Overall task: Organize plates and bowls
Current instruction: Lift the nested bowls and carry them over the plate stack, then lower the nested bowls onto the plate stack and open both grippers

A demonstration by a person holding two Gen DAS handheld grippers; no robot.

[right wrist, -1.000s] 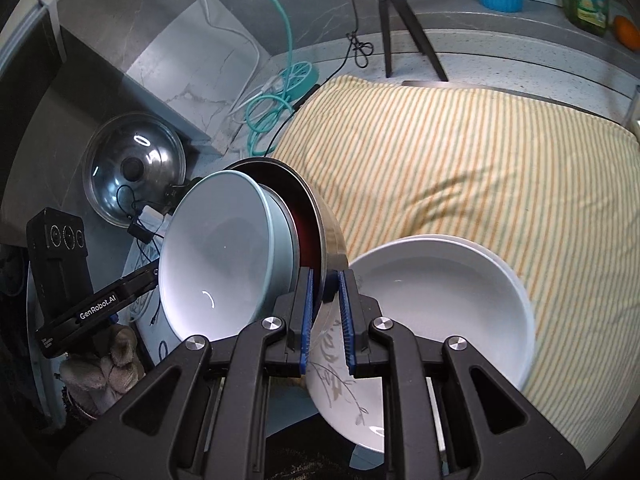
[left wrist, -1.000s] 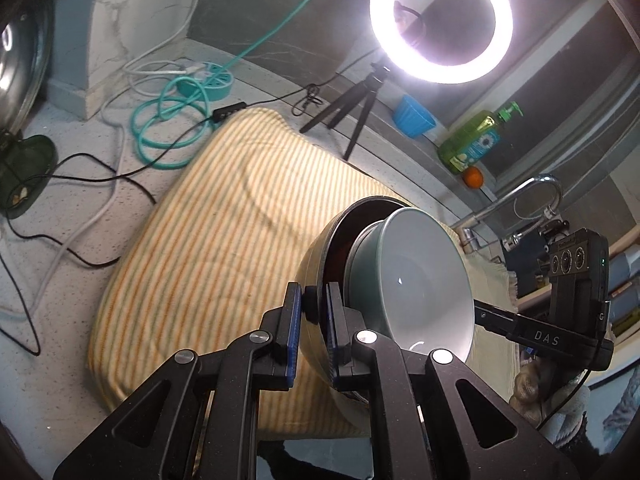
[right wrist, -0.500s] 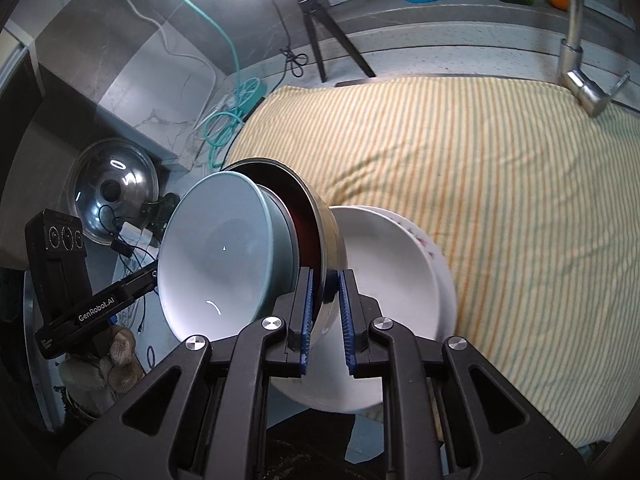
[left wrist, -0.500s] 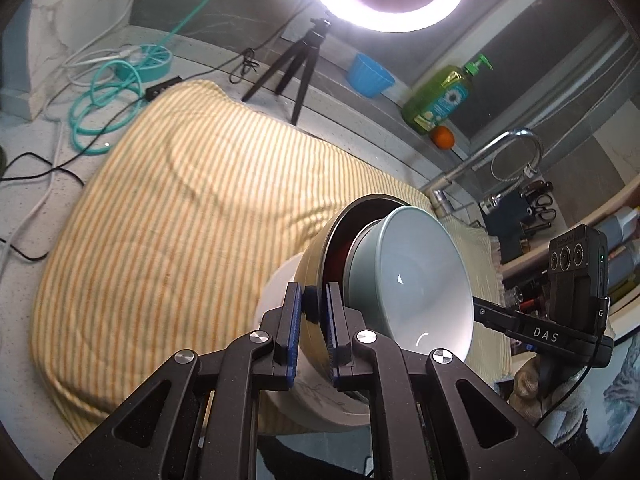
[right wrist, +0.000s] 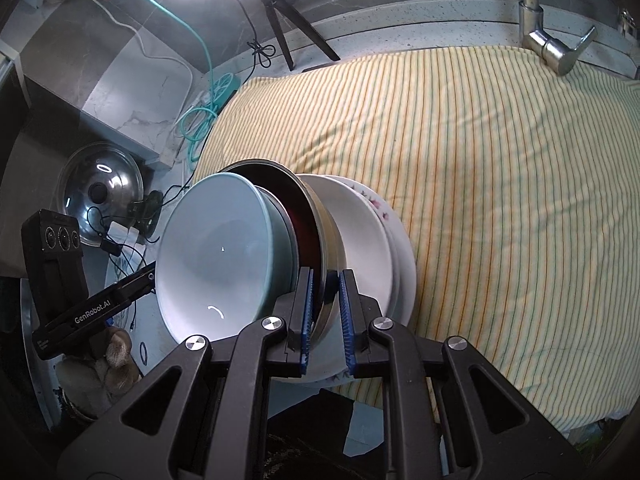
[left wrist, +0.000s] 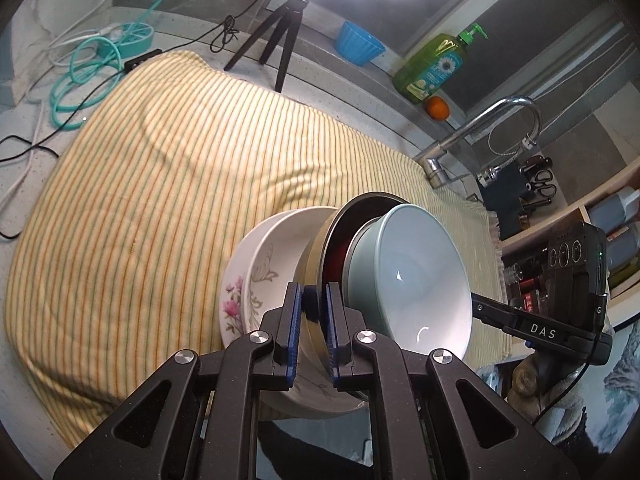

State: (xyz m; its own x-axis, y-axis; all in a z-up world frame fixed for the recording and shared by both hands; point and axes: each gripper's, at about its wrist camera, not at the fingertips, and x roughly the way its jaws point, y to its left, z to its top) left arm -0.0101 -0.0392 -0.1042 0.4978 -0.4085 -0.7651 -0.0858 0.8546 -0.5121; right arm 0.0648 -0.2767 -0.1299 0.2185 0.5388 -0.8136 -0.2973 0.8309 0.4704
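Bowls are nested in the air over the striped cloth (left wrist: pixel 168 184) near the worktop's front edge. Left tool (left wrist: pixel 310 324) is clamped on the rim of the metal bowl (left wrist: pixel 316 256), right tool (right wrist: pixel 324 312) clamped on the opposite rim. A pale green bowl (left wrist: pixel 416 272) sits inside it. Beneath, floral white bowls (left wrist: pixel 256 276) rest stacked on the cloth by its front edge.

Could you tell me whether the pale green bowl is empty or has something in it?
Empty: the pale green bowl shows a bare glossy inside in both wrist views.
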